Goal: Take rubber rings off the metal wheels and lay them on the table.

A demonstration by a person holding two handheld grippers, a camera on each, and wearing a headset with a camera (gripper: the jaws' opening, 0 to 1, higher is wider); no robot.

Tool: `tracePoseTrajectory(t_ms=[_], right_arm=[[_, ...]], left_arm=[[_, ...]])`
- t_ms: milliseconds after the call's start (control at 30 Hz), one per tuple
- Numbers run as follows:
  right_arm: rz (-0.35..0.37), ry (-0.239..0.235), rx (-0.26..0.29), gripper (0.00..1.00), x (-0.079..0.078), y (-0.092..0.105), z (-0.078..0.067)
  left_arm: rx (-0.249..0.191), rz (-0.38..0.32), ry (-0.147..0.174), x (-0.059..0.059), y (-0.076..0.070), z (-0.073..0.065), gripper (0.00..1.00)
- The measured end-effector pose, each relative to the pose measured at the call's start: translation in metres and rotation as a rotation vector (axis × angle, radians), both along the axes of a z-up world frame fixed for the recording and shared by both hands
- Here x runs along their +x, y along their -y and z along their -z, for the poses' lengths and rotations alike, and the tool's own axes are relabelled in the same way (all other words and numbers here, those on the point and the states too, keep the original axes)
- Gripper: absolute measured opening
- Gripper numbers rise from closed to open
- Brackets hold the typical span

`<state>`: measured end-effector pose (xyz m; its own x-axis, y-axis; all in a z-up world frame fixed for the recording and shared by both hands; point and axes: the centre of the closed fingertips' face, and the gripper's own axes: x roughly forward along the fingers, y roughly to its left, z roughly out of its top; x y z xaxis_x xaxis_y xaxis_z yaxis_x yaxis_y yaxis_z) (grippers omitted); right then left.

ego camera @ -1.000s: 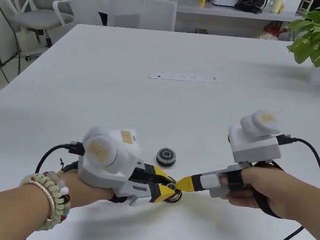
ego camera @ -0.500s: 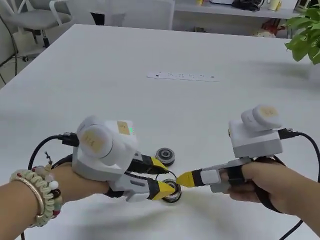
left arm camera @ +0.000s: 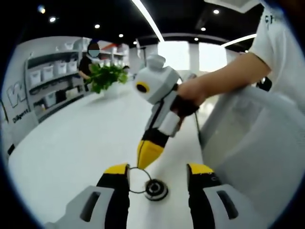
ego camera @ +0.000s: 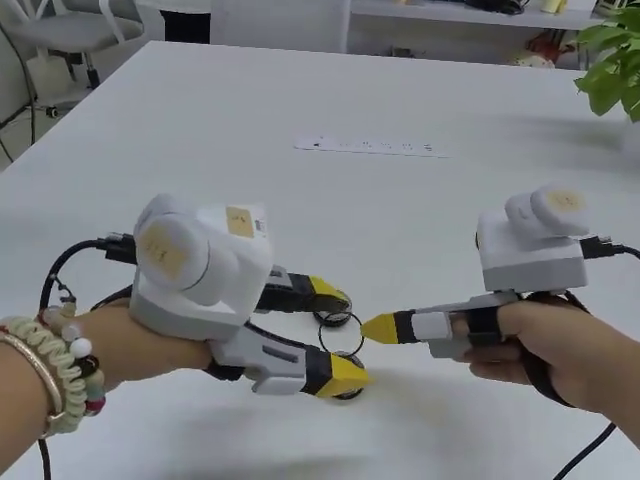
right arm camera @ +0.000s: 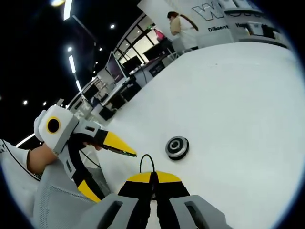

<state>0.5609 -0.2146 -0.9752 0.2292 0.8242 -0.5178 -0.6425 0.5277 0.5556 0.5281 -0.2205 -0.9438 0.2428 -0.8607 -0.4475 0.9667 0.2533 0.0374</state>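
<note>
We look down on a white table (ego camera: 250,210). At the left, our left hand (ego camera: 140,350), with beaded bracelets (ego camera: 50,370) at its wrist, holds the left gripper (ego camera: 352,335). Its yellow-tipped jaws stand wide apart, low over the table and pointing right. A small metal wheel (ego camera: 348,390) sits on the table between those jaws. It is close to the nearer jaw, which partly covers it in the head view. Just above it hangs a thin black rubber ring (ego camera: 322,322), pinched at its right edge by the right gripper (ego camera: 372,328), whose jaws are pressed together on it. In the left gripper view the ring's lower edge meets the wheel; we cannot tell whether it is fully free. In the right gripper view a second wheel (right arm camera: 177,147) lies flat on the table, beyond the left gripper's farther jaw. At the right, our right hand (ego camera: 560,350) holds the right gripper, pointing left. Farther back on the table lies a white power strip (ego camera: 365,149). A green plant (ego camera: 612,70) shows at the top right.
</note>
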Motion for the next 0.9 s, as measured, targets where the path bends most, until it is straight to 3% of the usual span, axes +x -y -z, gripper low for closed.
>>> tracePoseTrajectory(t_ms=[200, 367, 600, 900], right_arm=[[0.022, 0.015, 0.025, 0.0, 0.004, -0.001, -0.009], [0.022, 0.035, 0.04, 0.0, 0.005, -0.004, -0.017], [0.0, 0.073, 0.062, 0.0, 0.003, -0.011, -0.03], [-0.022, 0.098, 0.09, 0.0, -0.001, -0.019, -0.041]], left_arm=[[0.009, 0.031, 0.011, -0.006, 0.002, -0.017, 0.62], [-0.013, 0.008, 0.036, -0.006, -0.009, -0.041, 0.67], [0.0, -0.095, 0.083, -0.007, -0.049, -0.058, 0.73], [0.017, -0.236, 0.074, -0.02, -0.101, -0.057, 0.78]])
